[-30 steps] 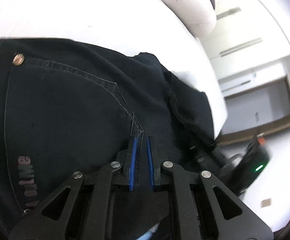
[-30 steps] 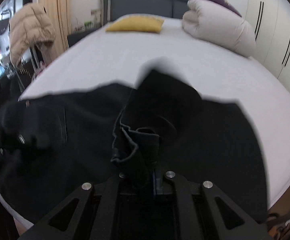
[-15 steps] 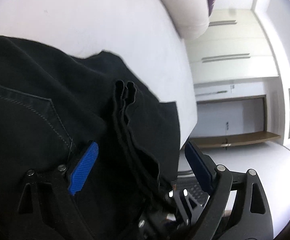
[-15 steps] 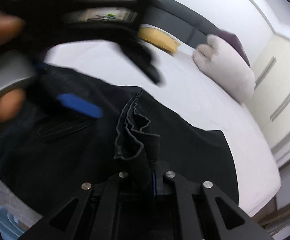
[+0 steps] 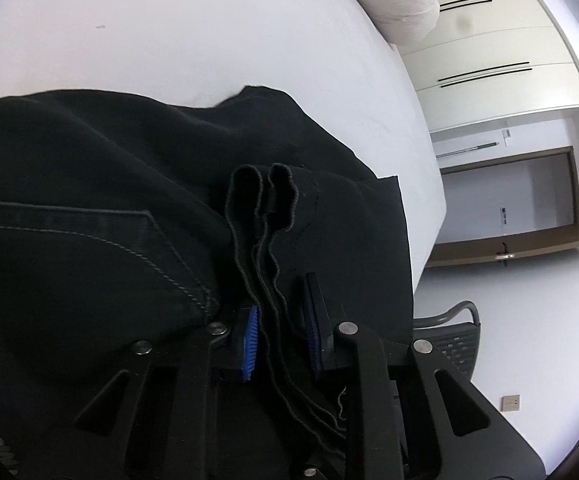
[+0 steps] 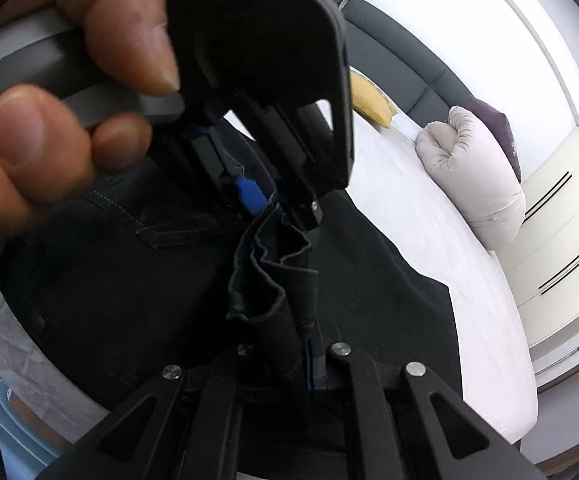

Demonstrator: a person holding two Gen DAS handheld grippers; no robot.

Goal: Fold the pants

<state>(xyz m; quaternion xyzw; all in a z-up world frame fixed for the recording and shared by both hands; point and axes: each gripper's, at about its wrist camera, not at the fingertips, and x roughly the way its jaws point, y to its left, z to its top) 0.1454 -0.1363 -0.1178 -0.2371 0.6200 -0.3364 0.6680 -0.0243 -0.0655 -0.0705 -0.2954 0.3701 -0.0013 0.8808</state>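
My right gripper (image 6: 305,354) held the black denim pants' (image 5: 89,264) bunched hems near the white bed's (image 5: 193,32) right edge; my left gripper (image 5: 281,336) had just been closing around them, and I feared layers slipping free

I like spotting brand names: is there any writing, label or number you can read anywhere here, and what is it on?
Pale printed letters on the black pants, at the bottom left edge of the left camera's view: cut off, unreadable.
Small stickers on the far wall: too small to read.
Nothing else carries writing.
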